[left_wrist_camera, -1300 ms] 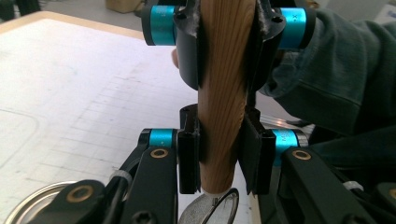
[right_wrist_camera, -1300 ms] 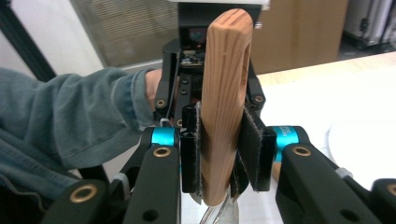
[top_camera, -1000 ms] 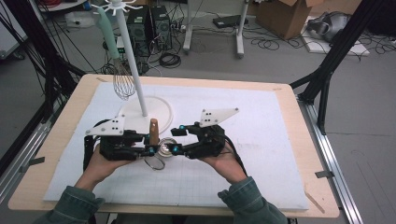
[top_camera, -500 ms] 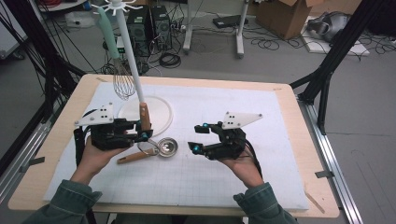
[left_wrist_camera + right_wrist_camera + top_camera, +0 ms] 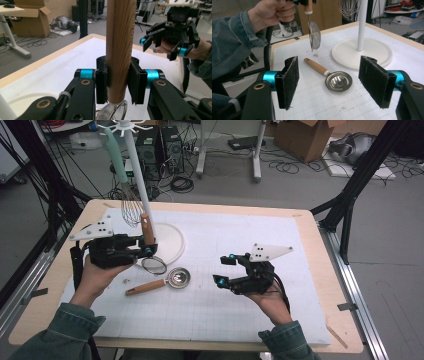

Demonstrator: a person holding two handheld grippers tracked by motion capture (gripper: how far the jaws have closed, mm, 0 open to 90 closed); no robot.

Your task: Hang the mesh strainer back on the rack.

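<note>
My left gripper (image 5: 148, 251) (image 5: 119, 86) is shut on the wooden handle (image 5: 119, 50) of a small mesh strainer (image 5: 154, 265) (image 5: 314, 35). It holds the strainer upright, mesh end down, just above the mat beside the stand's base. A metal ladle with a wooden handle (image 5: 167, 281) (image 5: 338, 81) lies flat on the white mat between the two hands. My right gripper (image 5: 223, 270) (image 5: 332, 82) stands open to the right of the ladle, nothing between its pads; it also appears far off in the left gripper view (image 5: 165, 45).
A white utensil stand with a round base (image 5: 167, 245) (image 5: 362, 52) and a tall pole (image 5: 139, 175) stands at the back left. A wire whisk (image 5: 131, 206) and a green-handled utensil (image 5: 115, 155) hang from it. The table's wooden edge (image 5: 320, 235) frames the mat.
The two grippers, close together a second ago, have parted. The left one lifted the strainer back-left toward the stand; the right one moved right. The ladle lies alone on the mat.
</note>
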